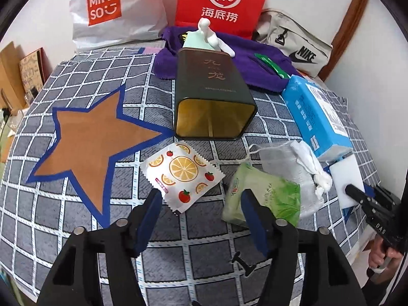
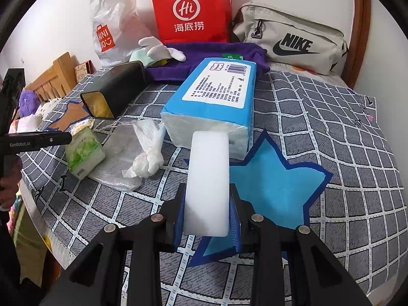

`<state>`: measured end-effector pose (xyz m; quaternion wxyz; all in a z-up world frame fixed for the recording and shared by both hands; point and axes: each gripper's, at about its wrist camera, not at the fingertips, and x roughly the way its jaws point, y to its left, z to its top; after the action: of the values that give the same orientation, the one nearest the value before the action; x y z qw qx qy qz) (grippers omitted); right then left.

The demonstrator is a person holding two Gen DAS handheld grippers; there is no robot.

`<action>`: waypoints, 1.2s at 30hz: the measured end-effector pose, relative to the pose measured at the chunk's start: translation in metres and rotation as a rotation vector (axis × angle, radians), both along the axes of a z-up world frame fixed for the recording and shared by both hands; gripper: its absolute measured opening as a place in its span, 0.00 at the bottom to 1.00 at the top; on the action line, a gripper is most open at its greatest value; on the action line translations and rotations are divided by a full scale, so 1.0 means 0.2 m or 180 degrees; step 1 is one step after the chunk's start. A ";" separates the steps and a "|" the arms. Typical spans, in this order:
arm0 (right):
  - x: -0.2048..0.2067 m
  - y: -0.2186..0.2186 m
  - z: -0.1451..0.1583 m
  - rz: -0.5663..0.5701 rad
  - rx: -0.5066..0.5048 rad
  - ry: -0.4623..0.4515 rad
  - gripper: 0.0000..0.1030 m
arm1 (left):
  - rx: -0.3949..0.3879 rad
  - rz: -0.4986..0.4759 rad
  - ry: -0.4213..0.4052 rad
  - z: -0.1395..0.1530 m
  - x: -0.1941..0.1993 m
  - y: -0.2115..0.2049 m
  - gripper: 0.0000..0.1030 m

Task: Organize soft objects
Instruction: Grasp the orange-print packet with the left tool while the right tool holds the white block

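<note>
My right gripper (image 2: 207, 199) is shut on a white sponge block (image 2: 207, 178) and holds it over the light blue star patch (image 2: 275, 186), just in front of the blue tissue pack (image 2: 214, 97). The sponge also shows in the left wrist view (image 1: 348, 181). My left gripper (image 1: 201, 201) is open and empty, above the cloth between the orange-print wet-wipe packet (image 1: 182, 172) and the green tissue pack (image 1: 262, 196). A clear mesh bag with a knotted white cloth (image 1: 301, 168) lies beside the green pack. The brown star patch (image 1: 97, 142) lies to the left.
A dark tin (image 1: 211, 94) lies on its side, open end toward me. Behind it a purple towel (image 1: 255, 68) holds a white glove (image 1: 216, 38) and a green packet. Shopping bags (image 1: 221, 2) and a Nike pouch (image 2: 290, 38) stand along the wall. The bed edge is at the left.
</note>
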<state>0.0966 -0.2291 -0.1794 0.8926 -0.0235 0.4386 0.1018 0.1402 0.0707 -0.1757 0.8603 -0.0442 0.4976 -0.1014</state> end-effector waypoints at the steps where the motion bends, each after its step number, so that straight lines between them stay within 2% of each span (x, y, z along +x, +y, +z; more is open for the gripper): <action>1: 0.00 0.00 0.00 0.0004 -0.0005 0.0002 0.30 | 0.0067 -0.0042 -0.0026 0.00 0.00 0.00 0.64; 6: 0.01 0.00 0.00 0.0017 -0.0013 0.0005 0.30 | 0.0269 -0.0099 -0.0138 -0.01 0.04 0.04 0.68; 13: 0.04 0.02 -0.03 0.0028 -0.0054 0.0052 0.31 | 0.0089 -0.0083 -0.0216 0.03 0.12 0.11 0.68; 16: 0.06 0.02 -0.04 0.0023 -0.0059 0.0088 0.31 | 0.0076 -0.0081 -0.0230 0.03 0.15 0.14 0.68; 18: 0.07 0.02 -0.05 0.0024 -0.0063 0.0094 0.31 | 0.0197 -0.0076 -0.0239 0.01 0.17 0.13 0.68; 21: 0.07 0.02 -0.06 0.0034 -0.0099 0.0104 0.31 | 0.0506 -0.0235 -0.0211 -0.05 0.19 0.09 0.68; 23: 0.07 0.03 -0.06 0.0048 -0.0121 0.0108 0.31 | 0.0473 -0.0408 -0.0166 -0.10 0.19 0.05 0.68; 24: 0.07 0.03 -0.07 0.0055 -0.0122 0.0109 0.31 | 0.0460 -0.0482 -0.0150 -0.12 0.18 0.03 0.71; 27: 0.06 0.01 -0.05 0.0091 -0.0092 0.0106 0.31 | 0.0485 -0.0551 -0.0200 -0.12 0.16 0.01 0.75; 29: 0.05 -0.02 -0.01 0.0069 0.0088 0.0044 0.28 | 0.0434 -0.0528 -0.0175 -0.12 0.16 0.01 0.76; 31: 0.04 -0.04 0.05 0.0071 0.0218 -0.0034 0.28 | 0.0425 -0.0507 -0.0182 -0.12 0.16 0.00 0.75; 34: 0.03 -0.03 0.12 0.0053 0.0158 -0.0183 0.28 | 0.0464 -0.0473 -0.0221 -0.13 0.15 -0.02 0.72; 36: 0.03 -0.02 0.16 0.0051 0.0123 -0.0225 0.28 | 0.0477 -0.0462 -0.0255 -0.12 0.14 -0.04 0.62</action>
<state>0.1016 -0.2333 -0.1473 0.9070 -0.0134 0.4046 0.1165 0.1683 0.0637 -0.2003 0.8709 0.0604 0.4708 -0.1276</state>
